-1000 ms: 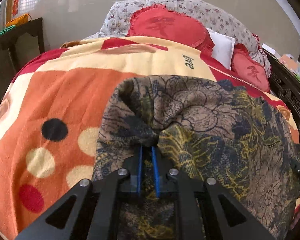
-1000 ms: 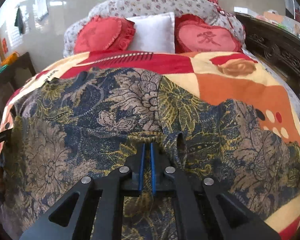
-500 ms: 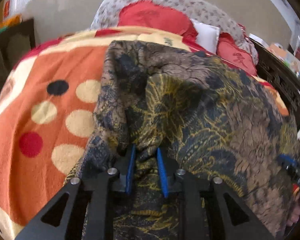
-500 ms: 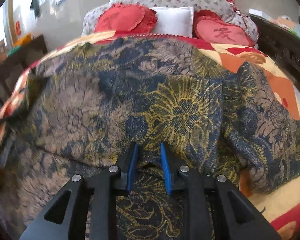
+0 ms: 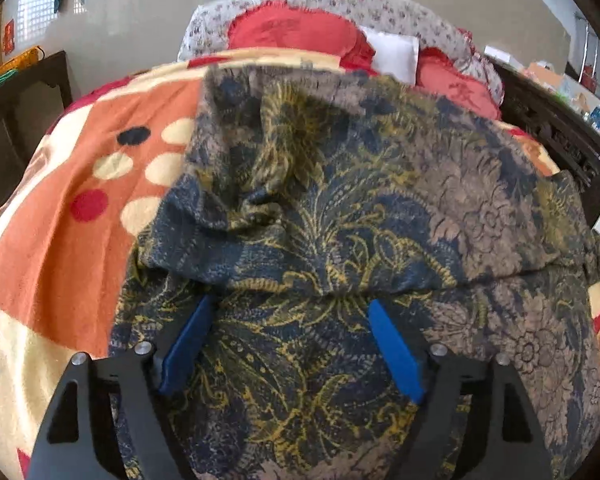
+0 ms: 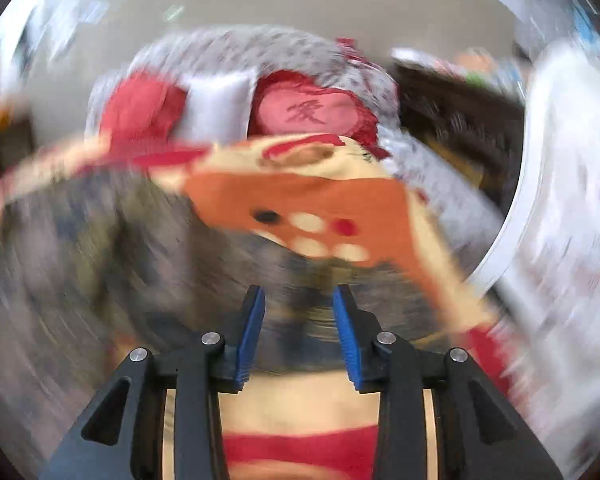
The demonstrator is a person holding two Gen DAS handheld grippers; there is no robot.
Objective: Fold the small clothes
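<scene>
- Floral cloth [image 5: 340, 200] in navy, gold and taupe lying doubled over on the orange patterned blanket [image 5: 60, 208], folded edge just ahead of the left gripper [image 5: 290, 332].
- Left jaws now spread wide and holding nothing; clamped on a bunch of that fabric a second ago.
- Right gripper [image 6: 299, 308] likewise parted and empty, released since half a second back.
- Reads as one fold laid down and let go; next fold probably needs a fresh grasp.
- Left view sharp: top layer rumpled near its left corner.
- Right view smeared by motion: cloth only a dark blur, yet heart pillow [image 6: 306, 112] and blanket spots legible there.
</scene>
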